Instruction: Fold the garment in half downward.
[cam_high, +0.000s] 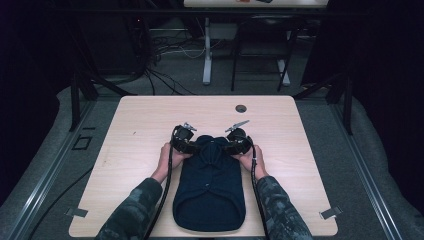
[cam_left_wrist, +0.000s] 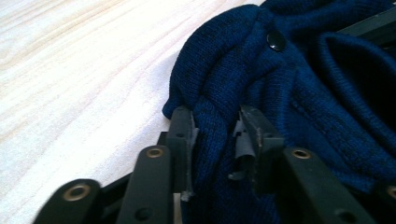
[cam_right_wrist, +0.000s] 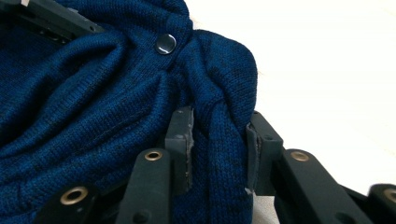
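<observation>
**Grippers pinch both shoulders of one sweater**

Left gripper (cam_left_wrist: 215, 135) pinches a fold of the navy sweater (cam_high: 210, 185); right gripper (cam_right_wrist: 218, 140) pinches another. Both sit at the sweater's far end on the desk (cam_high: 140, 125). One snap (cam_left_wrist: 276, 41) shows beside each grip. The folds hide each gripper's pads.

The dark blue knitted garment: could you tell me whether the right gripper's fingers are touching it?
Touching. The right gripper view shows both fingers pressing a bunched fold of the dark blue knitted garment between them.
</observation>
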